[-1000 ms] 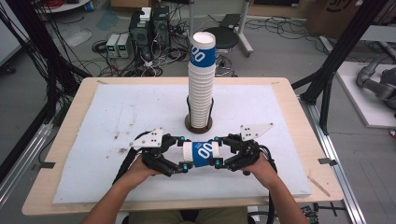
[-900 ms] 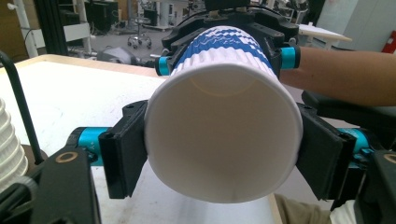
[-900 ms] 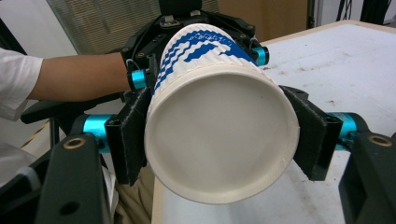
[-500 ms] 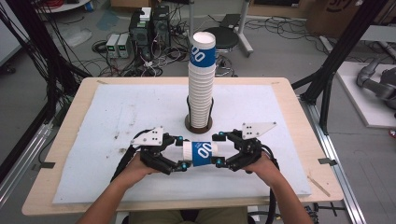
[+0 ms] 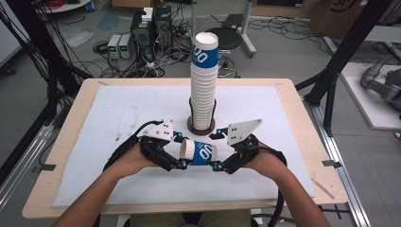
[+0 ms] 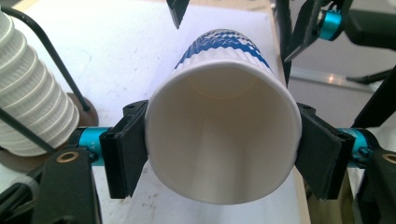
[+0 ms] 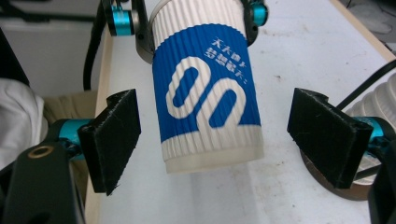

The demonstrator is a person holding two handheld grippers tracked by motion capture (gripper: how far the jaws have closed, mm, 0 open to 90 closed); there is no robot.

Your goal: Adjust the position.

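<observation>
A blue-and-white ribbed paper cup (image 5: 201, 152) lies on its side just above the white mat, between both grippers. My left gripper (image 5: 182, 152) is shut on it near the rim; its pads (image 6: 123, 149) press both sides of the cup (image 6: 219, 140), whose mouth faces the camera. My right gripper (image 5: 213, 151) is open around the cup's base. Its pads (image 7: 114, 135) stand clear of the cup (image 7: 205, 93) on either side. The left gripper (image 7: 196, 18) holds the far end there.
A tall stack of the same cups (image 5: 204, 85) stands in a wire holder on a round base (image 5: 201, 127) at the mat's middle, just behind the grippers; the stack (image 6: 32, 107) is near my left jaw. The table's front edge (image 5: 179, 208) is close.
The right gripper has turned slightly, its grey plate swinging left. The cup and the left gripper have stayed nearly in place.
</observation>
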